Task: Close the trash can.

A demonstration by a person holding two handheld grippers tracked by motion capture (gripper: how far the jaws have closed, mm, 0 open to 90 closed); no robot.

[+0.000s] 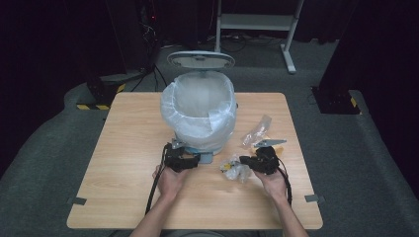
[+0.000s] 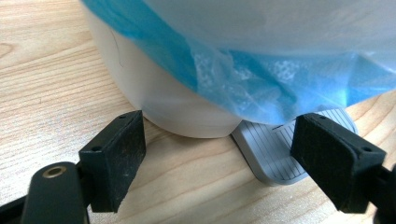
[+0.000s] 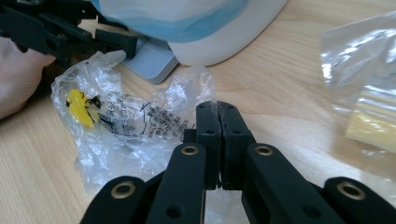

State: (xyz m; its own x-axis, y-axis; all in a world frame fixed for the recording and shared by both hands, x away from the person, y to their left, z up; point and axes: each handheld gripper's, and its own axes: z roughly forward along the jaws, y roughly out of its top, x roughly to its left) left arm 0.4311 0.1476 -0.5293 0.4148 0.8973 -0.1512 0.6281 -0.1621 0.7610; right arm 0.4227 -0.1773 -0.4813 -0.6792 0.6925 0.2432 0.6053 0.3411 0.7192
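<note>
Before lifting the crumpled wrapper, check the pinch of the right claw; pressed fully together now, clear film bunched at the tips and seemingly caught between the pads; bulk of the wrapper, yellow scrap included, lying on the surface to the left of that claw in the right gripper view, just short of the pedal. Raise slowly and straight up; watch for film slipping out, thin plastic being little to bite on; regrip deeper into the crumple on seeing only an edge come up.

Keep the left claw as placed: pads apart, one above bare wood, the other over the grey pedal at the foot of the bin; apparently holding it down, judging by the lid standing open behind the lined mouth. Hold that pressure steady; avoid letting up, at risk of dropping the lid mid-carry.

Carry up and over the liner rim, ahead of the right claw and to its left; clear the rim well so as not to drag the liner loose; open only once well over the mouth, given how easily light film drifts. Leave the second clear bag, to the right of the right claw, alone for now.
</note>
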